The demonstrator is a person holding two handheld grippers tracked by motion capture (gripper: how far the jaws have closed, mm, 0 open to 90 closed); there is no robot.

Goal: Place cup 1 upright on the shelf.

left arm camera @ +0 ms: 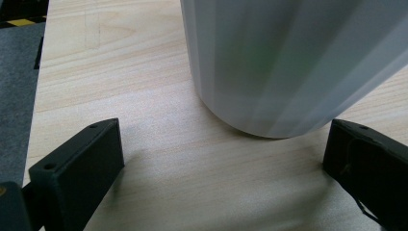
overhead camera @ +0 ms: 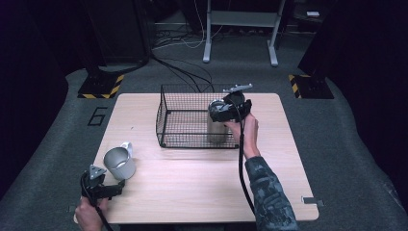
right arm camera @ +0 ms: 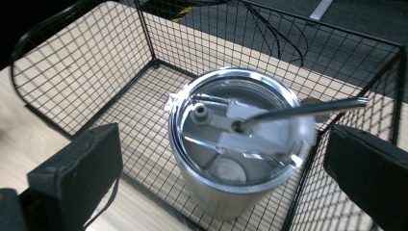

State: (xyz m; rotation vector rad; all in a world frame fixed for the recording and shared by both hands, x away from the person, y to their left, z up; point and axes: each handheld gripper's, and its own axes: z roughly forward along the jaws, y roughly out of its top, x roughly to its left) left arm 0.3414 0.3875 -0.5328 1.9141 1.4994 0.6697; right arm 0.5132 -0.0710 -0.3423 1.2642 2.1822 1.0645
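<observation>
- Left gripper (overhead camera: pixel 115 188): at about 7 o'clock on the light wooden table (overhead camera: pixel 202 192), jaws spread wide with nothing between them. In the left gripper view the jaws flank the base of the pale grey cylindrical metal mug (left arm camera: pixel 284 62), not touching it.
- Pale grey mug (overhead camera: pixel 119 163): upright on the table at about 8 o'clock, just beyond the left gripper, with a white handle at its 12 o'clock side. Judged rigid and fairly light if empty; the smooth wall looks slippery, so a squeeze low across the body seems safest.
- Black wire-mesh basket (overhead camera: pixel 166 113): sits at about 12 o'clock on the table, open on top.
- Stainless steel tumbler with clear lid and metal straw (right arm camera: pixel 238 139): stands upright inside the basket, in its right near corner. Judged stiff and heavier than the mug; polished wall likely slick; the straw is loose-looking and a poor hold. Grip across the body below the lid.
- Right gripper (overhead camera: pixel 226 109): above the tumbler, jaws wide apart, holding nothing.
- Writing: a painted "6" (overhead camera: pixel 97 116) on the grey floor at 10 o'clock off the table. No brand is legible on either vessel.
</observation>
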